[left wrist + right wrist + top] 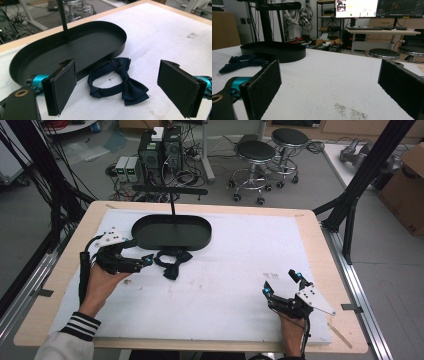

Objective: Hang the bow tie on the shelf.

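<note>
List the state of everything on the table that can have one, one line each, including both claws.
Left claw: open, jaws apart on either side of the bow tie, not touching it.
Right claw: open, holding nothing, low over the white mat.
Bow tie: knotted, strap looped, lying flat on the mat beside the tray.
Black oval tray: empty, upright post at its rear.

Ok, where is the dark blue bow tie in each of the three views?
High view: bow tie left of centre, just in front of the oval black tray.
Left gripper view: bow tie low centre, between the open jaws.
Right gripper view: bow tie at far left.
Shared landmark: the tray behind it.
</note>
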A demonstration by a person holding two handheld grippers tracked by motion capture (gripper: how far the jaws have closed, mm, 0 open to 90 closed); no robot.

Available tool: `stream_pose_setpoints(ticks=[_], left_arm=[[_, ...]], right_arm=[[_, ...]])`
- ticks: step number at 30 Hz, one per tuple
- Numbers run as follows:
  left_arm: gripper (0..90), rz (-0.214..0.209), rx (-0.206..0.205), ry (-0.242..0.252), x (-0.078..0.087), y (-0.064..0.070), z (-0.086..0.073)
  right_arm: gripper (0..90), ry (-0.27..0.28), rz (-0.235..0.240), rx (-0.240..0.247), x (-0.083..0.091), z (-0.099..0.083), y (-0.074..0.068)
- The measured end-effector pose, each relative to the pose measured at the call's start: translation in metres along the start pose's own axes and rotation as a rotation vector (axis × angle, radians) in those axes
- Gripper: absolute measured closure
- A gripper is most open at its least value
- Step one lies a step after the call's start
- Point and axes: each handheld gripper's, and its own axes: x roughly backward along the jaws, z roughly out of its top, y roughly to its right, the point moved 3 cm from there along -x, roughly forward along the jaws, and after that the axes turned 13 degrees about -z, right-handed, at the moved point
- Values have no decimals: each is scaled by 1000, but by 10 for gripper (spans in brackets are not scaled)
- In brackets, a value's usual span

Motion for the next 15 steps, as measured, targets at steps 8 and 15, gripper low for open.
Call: stream_pose_setpoints(ticks=[8,15], left_arm=[[160,-29,20,-119,-24,3,18],[168,-36,3,-204,-48,7,25]], right_arm=[[38,-1,-2,3,0,0,0],[38,-3,0,-2,0,0,0]])
